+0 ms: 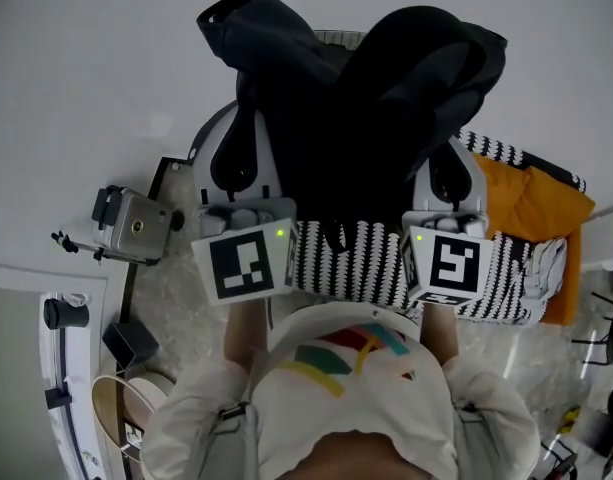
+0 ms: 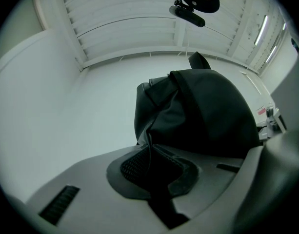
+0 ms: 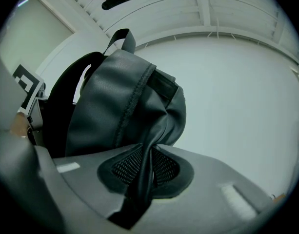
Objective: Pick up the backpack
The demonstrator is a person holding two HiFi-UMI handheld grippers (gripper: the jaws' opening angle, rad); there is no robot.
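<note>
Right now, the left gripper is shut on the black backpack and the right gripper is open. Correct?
Not quite: the right gripper is shut on the backpack too; the right gripper view shows fabric pinched between its jaws. The left gripper grips it as you say.

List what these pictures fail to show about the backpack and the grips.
- Head view: the backpack covers both grippers' jaw tips and part of the striped cloth.
- Left gripper view: too dark to tell which backpack part the left gripper pinches.
- Right gripper view: the right gripper's body cuts off the backpack's lower end.
</note>
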